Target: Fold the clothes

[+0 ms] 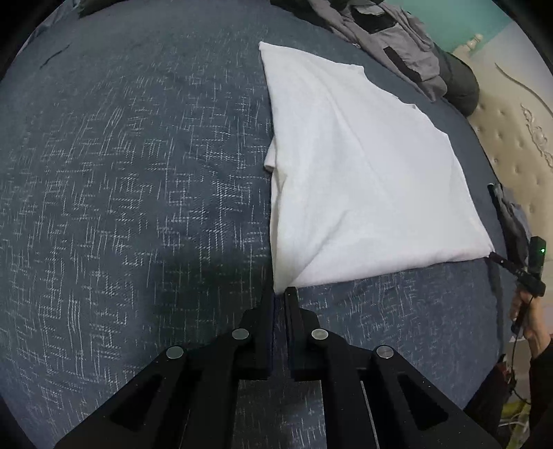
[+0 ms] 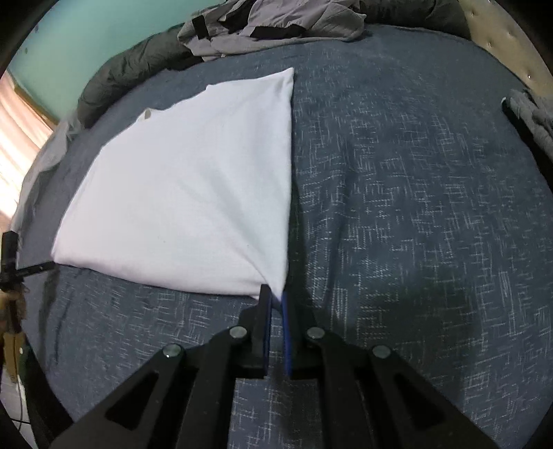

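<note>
1. Dark blue bedding (image 1: 138, 207) with a pale crosshatch weave is serving as the work surface, and a heap of grey clothes (image 2: 269, 27) is lying at its far edge.
2. Left gripper (image 1: 280, 293) is pinching the near left corner of the white shirt (image 1: 363, 179), with the jaws nearly closed and only the thin cloth between them.
3. Right gripper (image 2: 274, 292) is pinching the near right corner of the same shirt (image 2: 193, 179), with the jaws likewise narrow on a peak of fabric.
4. Both corners are lifting slightly off the bedding, while the rest of the shirt is lying flat, sleeves already tucked in.
5. Handling judgement: the shirt is looking light, soft and limp, so it is likely sagging between the two grips and offering no stiffness of its own.
6. Hold judgement: the hem corners are looking like the proper grip points, since they are carrying the near edge evenly toward the collar end.
7. Risk judgement: thin cloth is liable to slip from a shallow pinch, and uneven travel is likely skewing the fold.
</note>
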